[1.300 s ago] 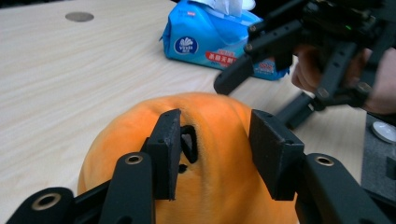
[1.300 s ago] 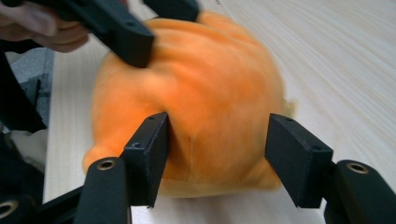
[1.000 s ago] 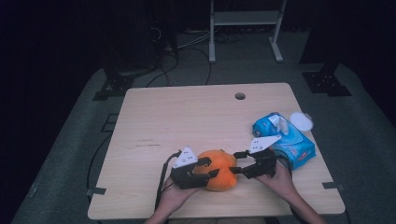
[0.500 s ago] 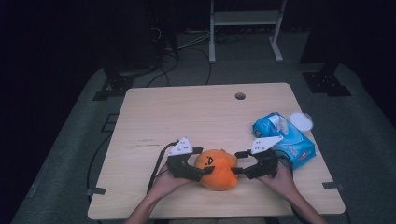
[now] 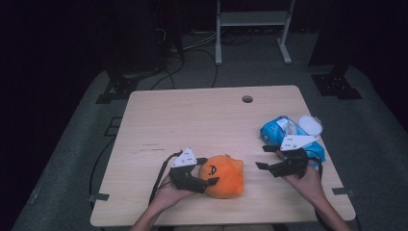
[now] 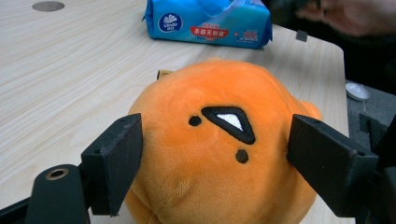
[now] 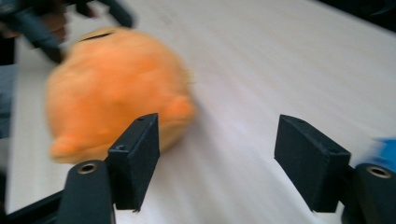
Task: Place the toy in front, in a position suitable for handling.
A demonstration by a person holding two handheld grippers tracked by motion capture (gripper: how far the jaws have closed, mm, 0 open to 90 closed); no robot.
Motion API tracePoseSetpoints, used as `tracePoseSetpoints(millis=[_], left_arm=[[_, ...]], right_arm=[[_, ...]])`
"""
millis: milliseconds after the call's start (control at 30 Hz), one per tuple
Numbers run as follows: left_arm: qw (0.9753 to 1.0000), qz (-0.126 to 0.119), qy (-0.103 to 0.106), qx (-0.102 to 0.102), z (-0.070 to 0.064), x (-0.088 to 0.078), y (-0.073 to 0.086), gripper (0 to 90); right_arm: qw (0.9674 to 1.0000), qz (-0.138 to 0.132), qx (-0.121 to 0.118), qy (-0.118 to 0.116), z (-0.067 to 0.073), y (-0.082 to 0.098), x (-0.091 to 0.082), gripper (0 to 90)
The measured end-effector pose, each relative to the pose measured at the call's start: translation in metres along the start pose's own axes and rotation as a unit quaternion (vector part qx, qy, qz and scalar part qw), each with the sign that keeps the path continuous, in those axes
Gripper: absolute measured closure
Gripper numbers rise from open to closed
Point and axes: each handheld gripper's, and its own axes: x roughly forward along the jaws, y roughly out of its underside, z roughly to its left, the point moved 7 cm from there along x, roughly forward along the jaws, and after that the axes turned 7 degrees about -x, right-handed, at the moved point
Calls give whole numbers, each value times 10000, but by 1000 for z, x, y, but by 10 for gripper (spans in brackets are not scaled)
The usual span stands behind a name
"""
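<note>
The thing I am working on is an orange plush toy (image 5: 223, 175), round and soft, with a face stitched in black: two small dots and a dark triangular mouth with a white middle. It sits on the wooden table (image 5: 202, 120), right against my left gripper (image 5: 206, 172) and well off to the side of my right gripper (image 5: 262, 157).

In the left gripper view the plush (image 6: 219, 140) sits between my two jaws. They have just been opening and then eased in a touch, and they stand wide. The one at the left of that view lies against the fur. The other is just beside the fur, and I cannot tell whether it touches. I see no squeeze in the fabric.

My right gripper has drawn away from the toy. Its jaws have just been opening and stand wide, with bare table between them. In the right gripper view the plush (image 7: 116, 93) is blurred, up and to the left of my jaws, and it shows small rounded nubs along its edge.

The high view shows what the close views do not: a blue tissue pack (image 5: 288, 137) just beyond my right gripper, with a clear round lid (image 5: 310, 126) on its far side.

The left gripper view brings the pack (image 6: 208, 23) close enough to read a round logo and a red banner. The lettering is too small for me to make out.
</note>
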Motion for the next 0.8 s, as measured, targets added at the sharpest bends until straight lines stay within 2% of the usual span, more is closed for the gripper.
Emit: tracePoseSetpoints(millis=[33, 100, 133, 167, 200, 233, 300, 333, 367, 400, 533, 567, 600, 733, 800], left_arm=[[10000, 0, 0, 0, 0, 0, 0, 188], [10000, 23, -9, 16, -2, -1, 0, 187], [10000, 26, -18, 39, -3, -1, 0, 187], [10000, 26, -18, 39, -3, -1, 0, 187], [10000, 20, -22, 51, -4, 0, 1, 187], [10000, 20, -22, 51, -4, 0, 1, 184], [10000, 16, -33, 48, -4, -1, 1, 184], [10000, 23, -36, 45, -4, -1, 2, 184], [10000, 17, -25, 34, -4, -2, 2, 184], [10000, 7, -26, 41, -3, -2, 3, 184], [10000, -1, -10, 21, -3, -3, 4, 184], [10000, -1, -10, 21, -3, -3, 4, 184], [10000, -19, 0, 15, -2, -2, 4, 184], [10000, -43, 2, 15, -2, -2, 4, 184], [10000, -43, 2, 12, -2, -2, 5, 184]], right_arm=[[10000, 0, 0, 0, 0, 0, 0, 292], [9996, -43, 24, 284, -13, 0, -13, 292], [9984, -77, 74, 553, -24, 0, -26, 288], [9984, -77, 74, 553, -24, 0, -26, 288], [9971, -110, 128, 744, -35, 1, -36, 288], [9971, -110, 128, 744, -35, 1, -36, 288], [9954, -73, 169, 937, -45, 3, -45, 287], [9939, -51, 209, 1079, -54, 4, -50, 287], [9939, -51, 209, 1079, -54, 4, -50, 287], [9926, -32, 241, 1189, -63, 6, -54, 288], [9901, -23, 381, 1351, -78, 10, -57, 288], [9901, -23, 381, 1351, -78, 10, -57, 288], [9891, -5, 458, 1396, -85, 12, -56, 289], [9878, 12, 605, 1434, -96, 16, -52, 305], [9876, 29, 651, 1426, -97, 17, -51, 312]])
